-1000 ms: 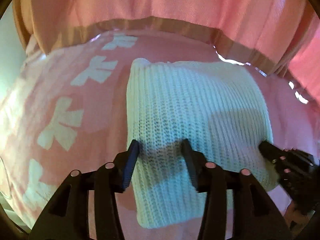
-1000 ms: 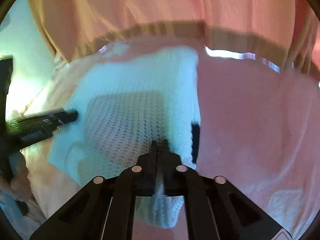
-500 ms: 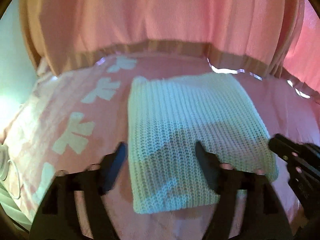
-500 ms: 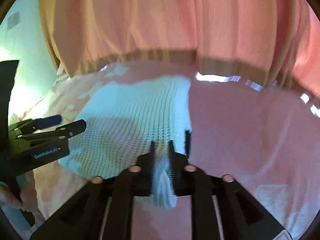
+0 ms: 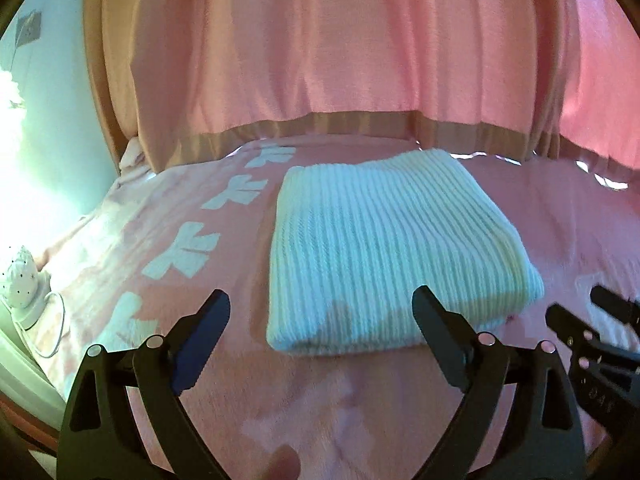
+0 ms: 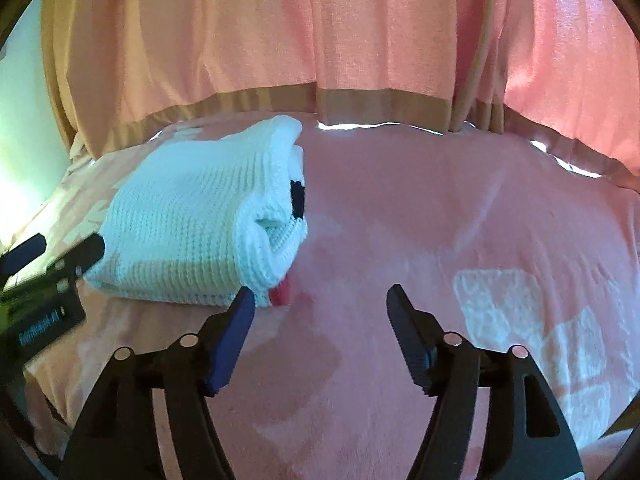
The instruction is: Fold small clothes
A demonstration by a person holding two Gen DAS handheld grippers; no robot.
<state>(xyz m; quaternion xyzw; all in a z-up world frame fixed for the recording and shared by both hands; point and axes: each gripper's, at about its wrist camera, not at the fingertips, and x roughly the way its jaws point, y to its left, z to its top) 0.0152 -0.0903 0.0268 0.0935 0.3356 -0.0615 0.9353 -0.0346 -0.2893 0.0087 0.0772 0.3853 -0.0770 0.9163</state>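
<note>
A white knitted garment (image 5: 384,248) lies folded into a thick rectangle on the pink bedspread (image 5: 560,216). In the right wrist view the same garment (image 6: 192,220) shows its layered edge with a black patch and a small red bit at the near corner. My left gripper (image 5: 322,304) hangs just short of the garment's near edge, jaws wide and still opening, nothing between them. My right gripper (image 6: 318,300) sits off the garment's near right corner, jaws opening over bare bedspread, nothing held. Each gripper shows at the edge of the other's view.
Pink curtains (image 5: 340,48) with a tan hem hang behind the bed. White bow shapes (image 5: 188,248) pattern the bedspread (image 6: 440,208) left of the garment. A white dotted object with a cord (image 5: 24,284) sits at the bed's left edge.
Both grippers have let go of the garment, pulled back toward me and opened. The right one was shut on the near edge a second ago. The garment now lies flat, folded.
</note>
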